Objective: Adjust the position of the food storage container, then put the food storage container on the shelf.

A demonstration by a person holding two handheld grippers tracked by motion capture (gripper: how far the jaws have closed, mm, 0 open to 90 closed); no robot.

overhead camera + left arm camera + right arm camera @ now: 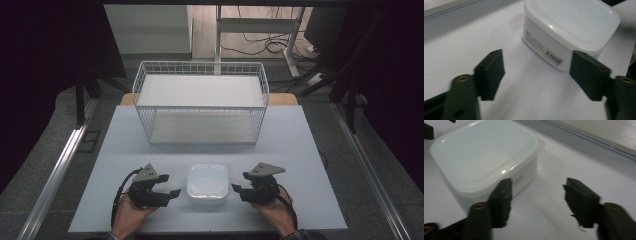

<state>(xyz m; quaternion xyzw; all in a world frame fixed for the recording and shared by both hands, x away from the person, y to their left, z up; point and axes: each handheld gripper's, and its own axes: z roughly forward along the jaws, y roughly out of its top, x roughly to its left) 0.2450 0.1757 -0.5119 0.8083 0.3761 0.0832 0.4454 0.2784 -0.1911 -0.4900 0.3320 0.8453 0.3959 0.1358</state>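
A white lidded plastic box [207, 181] sits on the pale table near its front edge. My left gripper [171, 185] is just left of the box, jaws apart and pointing at its side. In the left gripper view the box [571, 30] lies beyond the gripper [544, 72], nothing between the pads. My right gripper [239, 182] is just right of the box, also open. In the right gripper view the box [486, 155] stands ahead and to the left of the gripper [537, 197], close behind one fingertip [502, 195]; the gap between the jaws holds only bare table.
A white wire basket [200, 102] with a flat white shelf stands at the back of the table [310, 150]. Metal rails run along both sides of the table. Dark floor and cables lie beyond.
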